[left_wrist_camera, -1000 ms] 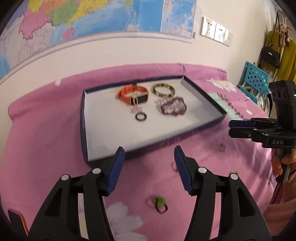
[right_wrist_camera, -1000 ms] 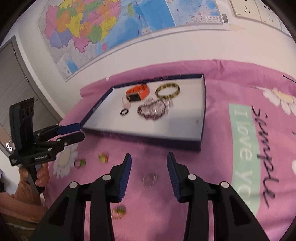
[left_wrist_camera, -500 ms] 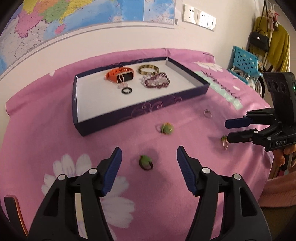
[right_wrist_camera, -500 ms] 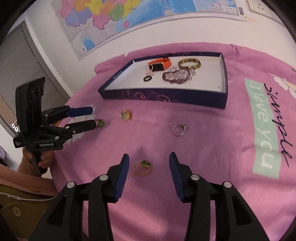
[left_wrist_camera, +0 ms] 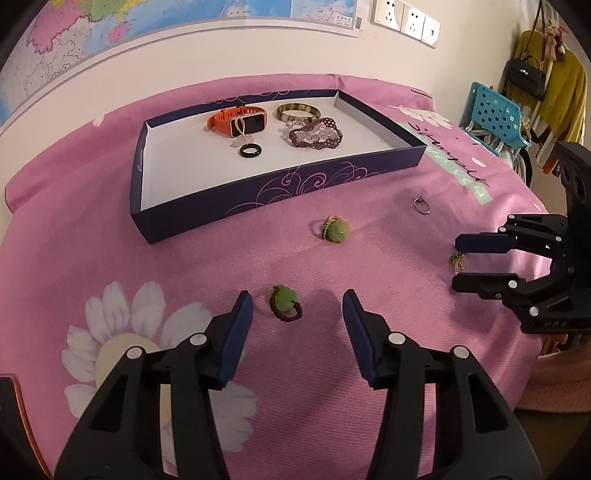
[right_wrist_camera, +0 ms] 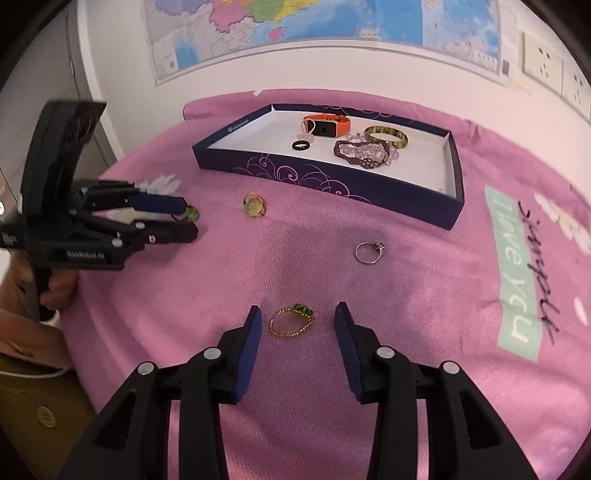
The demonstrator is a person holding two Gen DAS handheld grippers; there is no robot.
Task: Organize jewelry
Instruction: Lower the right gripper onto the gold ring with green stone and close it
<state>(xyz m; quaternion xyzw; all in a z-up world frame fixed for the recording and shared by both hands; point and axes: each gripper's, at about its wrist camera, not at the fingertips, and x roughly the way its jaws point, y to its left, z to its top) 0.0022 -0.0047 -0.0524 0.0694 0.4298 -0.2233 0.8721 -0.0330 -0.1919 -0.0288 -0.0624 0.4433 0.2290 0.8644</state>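
Pink cloth carries four loose rings short of the navy tray [left_wrist_camera: 280,188], which already holds the bracelets. Each gripper lines up its own pickup: left gripper [left_wrist_camera: 297,314], fingers just narrowing but spread, brackets the dark-banded green ring [left_wrist_camera: 284,302]; right gripper [right_wrist_camera: 297,323] likewise flanks the gold ring [right_wrist_camera: 291,321], untouched.

White wall w/ big colour map [left_wrist_camera: 147,33] & sockets [left_wrist_camera: 406,18]; blue plastic chair [left_wrist_camera: 495,114], coats & handbag [left_wrist_camera: 524,74] hung at right; grey cabinet [right_wrist_camera: 85,110] at left.
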